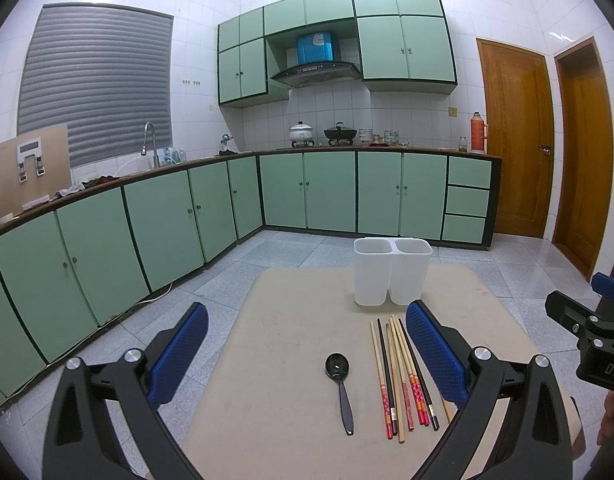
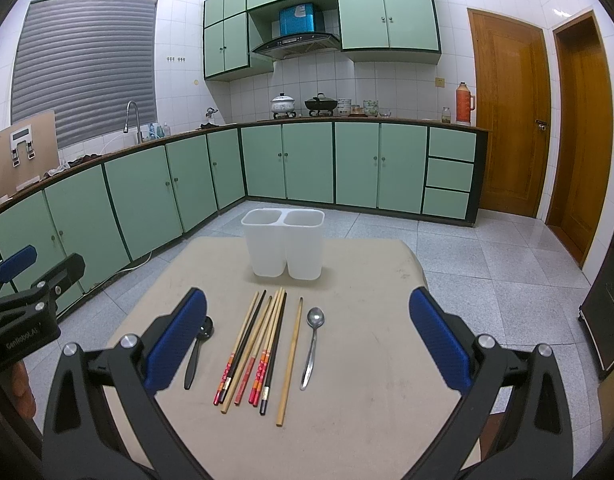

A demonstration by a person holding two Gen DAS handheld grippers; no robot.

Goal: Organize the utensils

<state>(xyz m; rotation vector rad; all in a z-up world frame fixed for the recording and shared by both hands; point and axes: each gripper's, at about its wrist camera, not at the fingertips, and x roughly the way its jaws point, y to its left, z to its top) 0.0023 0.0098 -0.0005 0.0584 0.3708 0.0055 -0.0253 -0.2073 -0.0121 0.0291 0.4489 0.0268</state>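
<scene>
On the beige table, a white two-compartment holder is standing upright near the far edge, and everything else is lying in front of it. Just before the holder, a loose bundle of chopsticks is resting flat, tips toward the holder; some are plain bamboo, some black, several with red patterned ends. One bamboo chopstick is lying slightly apart on the bundle's right. Right of that, a metal spoon is lying bowl toward the holder. Left of the bundle, a black spoon is lying the same way.

Both grippers are hovering on the near side of the holder. The left gripper is spread wide with nothing between its blue pads, framing the black spoon and most of the bundle. The right gripper is likewise gaping wide and empty, though its left pad is hiding part of the black spoon, so contact there is hard to judge.
</scene>
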